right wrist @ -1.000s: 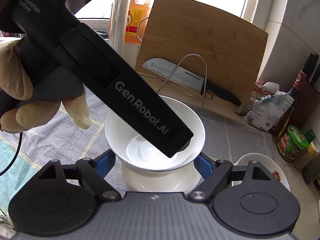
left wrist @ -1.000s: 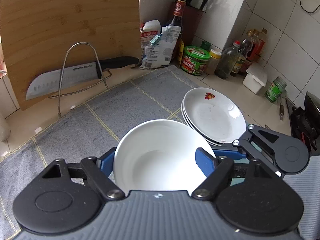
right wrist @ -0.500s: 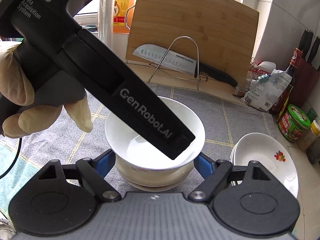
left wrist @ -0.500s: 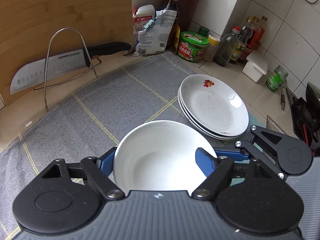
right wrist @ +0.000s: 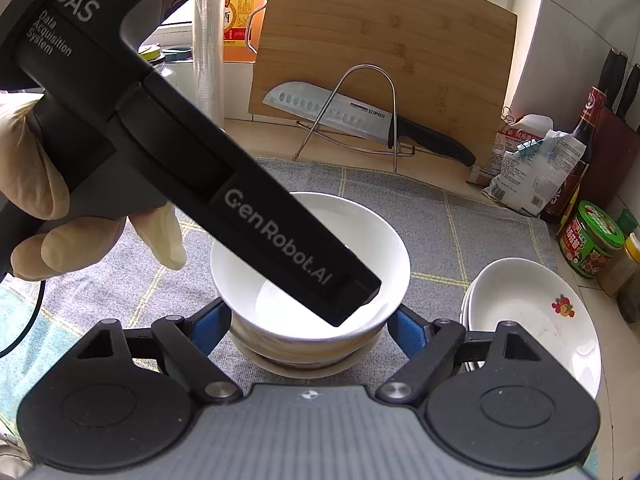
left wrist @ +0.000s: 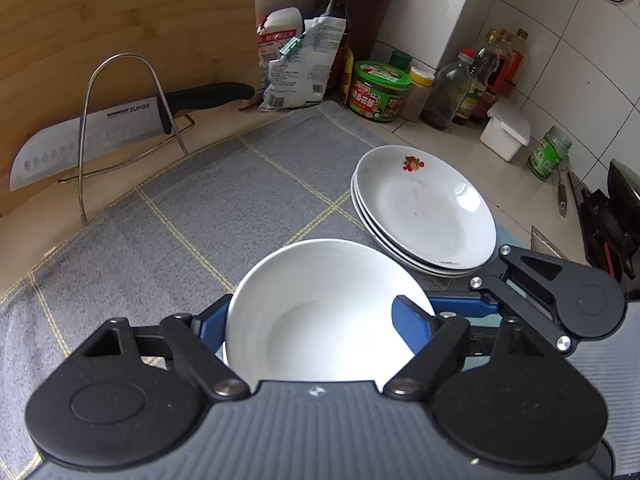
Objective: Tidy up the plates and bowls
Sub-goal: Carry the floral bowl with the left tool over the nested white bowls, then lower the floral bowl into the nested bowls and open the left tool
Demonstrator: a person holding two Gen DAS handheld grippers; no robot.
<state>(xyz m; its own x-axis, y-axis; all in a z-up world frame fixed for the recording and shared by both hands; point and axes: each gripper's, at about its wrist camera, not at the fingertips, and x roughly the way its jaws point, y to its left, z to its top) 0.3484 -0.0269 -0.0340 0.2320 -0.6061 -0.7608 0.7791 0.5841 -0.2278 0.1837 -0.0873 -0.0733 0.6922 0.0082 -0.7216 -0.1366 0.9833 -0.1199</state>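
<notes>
The left claw straddles a white bowl. One blue pad lies inside the rim at 3 o'clock and the other lies outside the wall at 9 o'clock. The jaws are opening with the bowl between them; pad contact cannot be confirmed.

In the right wrist view, this bowl sits nested on a stack of bowls on the grey cloth. The right claw flanks that stack with a blue pad on each side, at 3 and 9 o'clock. A gap shows beside each pad, so the claw stands open. The left tool's black finger crosses the frame from 10 o'clock and ends inside the bowl. A gloved hand grips its handle at 9 o'clock.

A stack of plates lies on the cloth at 2 o'clock, just beyond the bowl and apart from it.

Farther out on the desk, a knife rests in a wire rack against a bamboo board at 11 o'clock. Jars and bottles line the tiled wall at 1 o'clock.
</notes>
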